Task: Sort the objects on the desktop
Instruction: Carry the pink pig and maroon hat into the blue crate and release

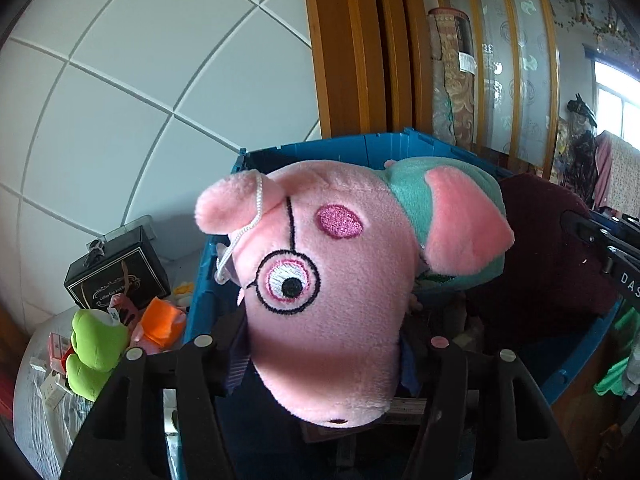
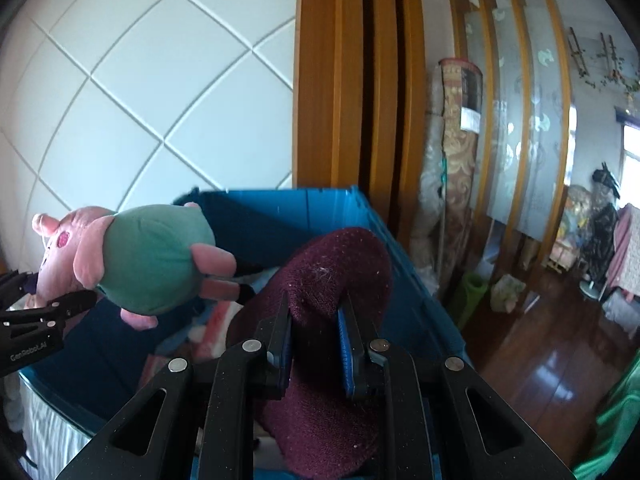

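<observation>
The pink pig plush (image 1: 328, 292), dressed in a teal green top, hangs snout-down in the left tool (image 1: 320, 344), whose two black fingers press against the sides of its head; its body and pink arm point away over the blue plastic crate (image 1: 360, 146). In the right wrist view the same pig (image 2: 148, 260) is seen from behind, held in the air above the left side of the crate (image 2: 280, 216), with the left tool (image 2: 60, 304) clamped on its head at the frame's left edge. The right tool (image 2: 314, 336) is closed on a dark maroon knitted cloth (image 2: 340, 272), its blue-lined fingers pinching a fold of it, and the cloth bulges up above them and hangs below them inside the crate. In the left wrist view this maroon cloth (image 1: 548, 248) sits at the crate's right side, just beside the pig's arm, with part of the right tool (image 1: 608, 252) next to it. More soft items in pale pink and white lie on the crate's bottom. Left of the crate, on the cloth-covered bench (image 1: 36, 412), lie a green frog plush (image 1: 96, 348), an orange soft toy (image 1: 162, 322) and a black box with gold lettering (image 1: 118, 272). Behind stand a white tiled wall (image 1: 120, 80) and a wooden door frame (image 1: 360, 40).
</observation>
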`<state>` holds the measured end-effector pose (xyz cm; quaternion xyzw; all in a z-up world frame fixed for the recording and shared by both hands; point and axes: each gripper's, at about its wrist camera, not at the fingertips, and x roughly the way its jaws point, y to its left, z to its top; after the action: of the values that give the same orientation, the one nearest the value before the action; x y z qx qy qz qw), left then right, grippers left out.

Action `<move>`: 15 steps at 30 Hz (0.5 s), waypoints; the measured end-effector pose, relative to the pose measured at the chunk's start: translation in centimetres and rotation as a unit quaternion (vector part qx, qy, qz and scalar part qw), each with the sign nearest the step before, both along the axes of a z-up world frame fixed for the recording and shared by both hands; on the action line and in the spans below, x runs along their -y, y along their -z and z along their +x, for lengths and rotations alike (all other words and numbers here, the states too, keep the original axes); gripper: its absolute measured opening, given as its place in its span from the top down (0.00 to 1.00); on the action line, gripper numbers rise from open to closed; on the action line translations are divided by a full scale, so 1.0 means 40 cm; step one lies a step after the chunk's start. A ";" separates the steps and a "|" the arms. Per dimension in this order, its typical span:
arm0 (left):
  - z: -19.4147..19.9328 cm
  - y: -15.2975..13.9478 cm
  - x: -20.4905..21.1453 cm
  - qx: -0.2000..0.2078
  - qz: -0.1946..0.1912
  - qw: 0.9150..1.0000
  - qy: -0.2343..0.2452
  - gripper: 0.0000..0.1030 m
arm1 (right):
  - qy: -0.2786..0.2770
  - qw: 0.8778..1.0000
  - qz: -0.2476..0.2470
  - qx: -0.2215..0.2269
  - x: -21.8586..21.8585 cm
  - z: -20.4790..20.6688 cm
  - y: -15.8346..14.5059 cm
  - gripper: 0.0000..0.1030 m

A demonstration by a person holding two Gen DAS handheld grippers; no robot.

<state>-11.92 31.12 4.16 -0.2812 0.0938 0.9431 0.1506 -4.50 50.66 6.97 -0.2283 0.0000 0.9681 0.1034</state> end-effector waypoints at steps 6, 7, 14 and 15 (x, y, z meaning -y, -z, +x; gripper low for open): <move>0.010 0.015 -0.037 0.014 -0.012 1.000 0.003 0.39 | 0.015 0.999 0.011 0.039 -0.055 -0.032 0.046 0.80; 0.013 0.013 -0.037 0.010 -0.014 1.000 -0.002 0.38 | 0.018 0.999 0.011 0.044 -0.060 -0.036 0.048 0.78; 0.029 0.001 -0.020 0.010 0.003 1.000 -0.012 0.22 | 0.009 0.998 0.009 0.059 -0.081 -0.039 0.067 0.41; 0.033 0.001 -0.016 0.012 0.006 1.000 -0.010 0.22 | 0.005 0.998 0.009 0.059 -0.073 -0.034 0.066 0.33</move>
<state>-10.59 31.76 4.10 -0.2923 0.0833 0.9418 0.1438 -5.84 53.58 4.35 -0.2844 -0.0135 0.9522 0.1103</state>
